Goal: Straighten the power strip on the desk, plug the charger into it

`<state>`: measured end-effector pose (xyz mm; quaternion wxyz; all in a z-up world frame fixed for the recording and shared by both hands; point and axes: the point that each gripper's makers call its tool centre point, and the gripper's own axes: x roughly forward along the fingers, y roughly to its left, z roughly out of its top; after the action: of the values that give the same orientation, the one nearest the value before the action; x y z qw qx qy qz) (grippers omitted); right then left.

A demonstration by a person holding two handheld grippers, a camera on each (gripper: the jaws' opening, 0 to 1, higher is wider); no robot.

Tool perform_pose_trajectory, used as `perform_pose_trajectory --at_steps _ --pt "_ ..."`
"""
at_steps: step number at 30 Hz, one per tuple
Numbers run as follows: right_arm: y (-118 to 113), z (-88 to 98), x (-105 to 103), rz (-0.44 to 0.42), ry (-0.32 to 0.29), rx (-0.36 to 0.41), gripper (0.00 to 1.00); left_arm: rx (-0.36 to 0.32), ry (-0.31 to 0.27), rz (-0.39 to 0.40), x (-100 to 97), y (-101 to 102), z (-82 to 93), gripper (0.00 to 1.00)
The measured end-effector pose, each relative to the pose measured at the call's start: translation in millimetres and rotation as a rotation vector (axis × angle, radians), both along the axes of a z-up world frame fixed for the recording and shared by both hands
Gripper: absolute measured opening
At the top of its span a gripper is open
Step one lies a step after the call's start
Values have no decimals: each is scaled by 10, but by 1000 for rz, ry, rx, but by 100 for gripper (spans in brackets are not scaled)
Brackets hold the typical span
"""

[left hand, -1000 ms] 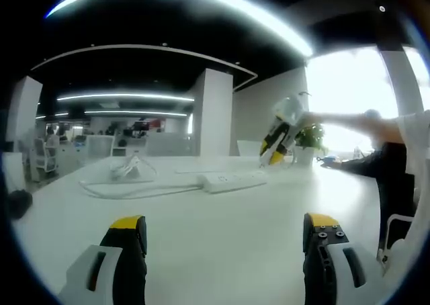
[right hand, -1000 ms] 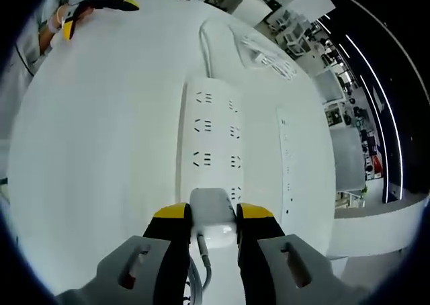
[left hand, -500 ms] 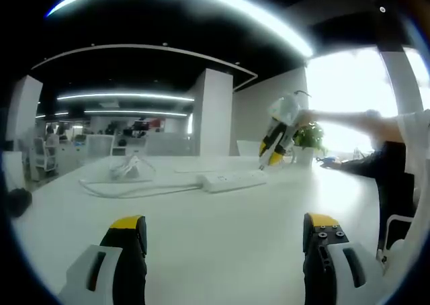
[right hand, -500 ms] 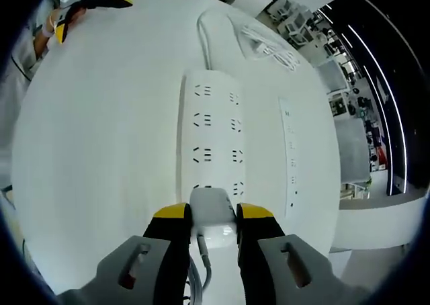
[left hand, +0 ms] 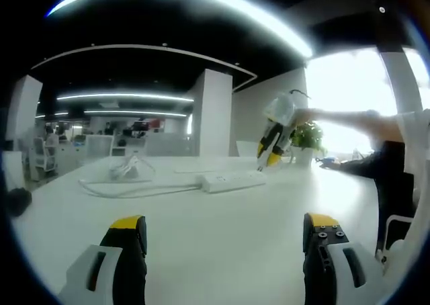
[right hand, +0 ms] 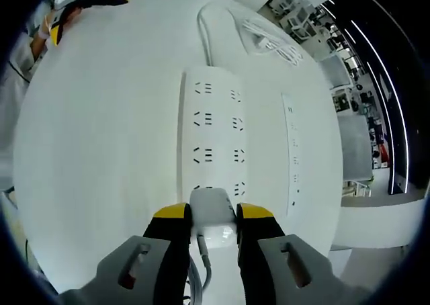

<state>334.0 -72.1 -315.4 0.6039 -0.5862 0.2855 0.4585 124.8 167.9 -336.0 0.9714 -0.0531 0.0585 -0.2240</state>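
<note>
In the left gripper view, the left gripper [left hand: 223, 248] sits low over the white surface [left hand: 222, 218], level with it, and its two fingers [left hand: 127, 241] are spread wide apart with nothing between them. Farther off on the surface lies the white power strip [left hand: 232, 180], with its long side running across the view from left to right, and its white cord [left hand: 134, 189] trails away to the left. Just above the strip's right end the right gripper [left hand: 271, 147] tips downward, with a person's arm reaching to it from the right. In the right gripper view, the left gripper [right hand: 84, 1] lies far off at the top left, in a hand. The right gripper [right hand: 211, 226] points down at the surface and its fingers [right hand: 173, 223] are squeezed tight on the white charger [right hand: 213, 214]. The charger is at the near end of the power strip [right hand: 212, 140], but I cannot tell if it touches it. The strip's long side runs straight away from the fingers, toward the top of the view
</note>
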Motion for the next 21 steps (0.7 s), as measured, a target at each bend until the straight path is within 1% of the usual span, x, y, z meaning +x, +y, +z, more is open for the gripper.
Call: perform_pose_trajectory --at_steps 5,17,21 --pt "-11 -19 6 -3 -6 -32 24 -1 -1 2 -7 6 3 99" --pt "17 -54 16 -9 6 -63 24 -6 -2 6 -6 26 1 99" --pt "-7 -79 25 -12 2 -85 24 -7 -2 8 -15 36 -4 99"
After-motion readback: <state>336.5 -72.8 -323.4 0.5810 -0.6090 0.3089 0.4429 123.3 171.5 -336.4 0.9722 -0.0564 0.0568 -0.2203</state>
